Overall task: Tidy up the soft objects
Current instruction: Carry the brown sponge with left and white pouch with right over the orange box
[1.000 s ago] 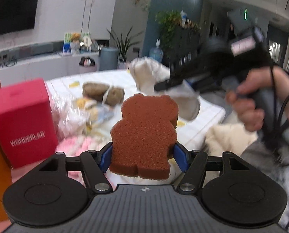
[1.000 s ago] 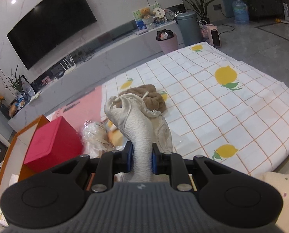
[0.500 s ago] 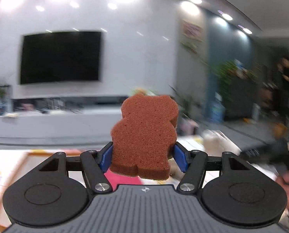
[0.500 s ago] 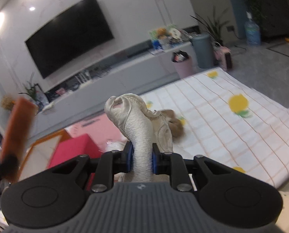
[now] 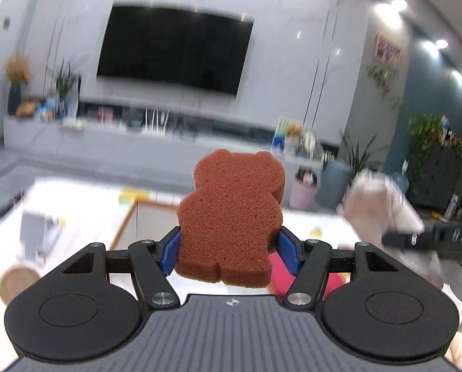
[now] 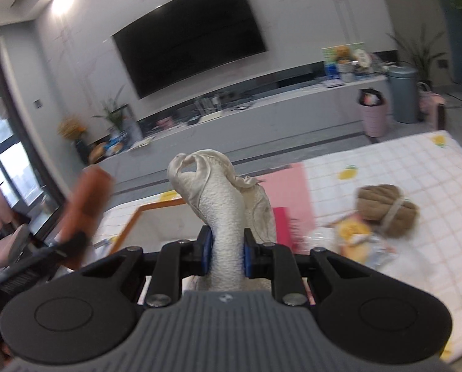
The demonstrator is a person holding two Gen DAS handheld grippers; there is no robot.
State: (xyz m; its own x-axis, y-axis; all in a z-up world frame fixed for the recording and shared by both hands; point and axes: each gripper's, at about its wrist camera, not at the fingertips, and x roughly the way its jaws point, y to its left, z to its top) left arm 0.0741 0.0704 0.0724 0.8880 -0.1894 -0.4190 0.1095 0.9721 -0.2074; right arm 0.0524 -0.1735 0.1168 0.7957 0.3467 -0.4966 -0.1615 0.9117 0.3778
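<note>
Above the tablecloth (image 6: pixel 417 167), both loads are up in the air now! A second ago the left gripper (image 5: pixel 231 248) was looking down on the pile of soft things beside the red box; now its view faces the television wall, and the brown bear-shaped sponge (image 5: pixel 232 220) rides upright between its blue pads (image 5: pixel 170 251), pressed at the waist on both sides, jaws set wide around it. Same grip as before, nothing slipped.

Over on the right, the right gripper (image 6: pixel 226 255) has its jaws narrow, pinching the cream towel (image 6: pixel 218 204) by a bunched neck, the loose end flopping over the top. It too has lifted: the lemon-print cloth that filled its view a second ago now sits low and off to the right edge, with the tied brown bundle (image 6: pixel 386 209) left lying there, near the crinkly packets.

And look, each camera catches the other's cargo, the sponge blurred at the left of the right view, the towel blurred at the right of the left view. Both hands appear to be swinging toward the orange-rimmed tray (image 6: pixel 138 217) at the cloth's left side. My read: pick-up is done, carry is under way, drop-off comes next, and the brown bundle awaits its turn.
</note>
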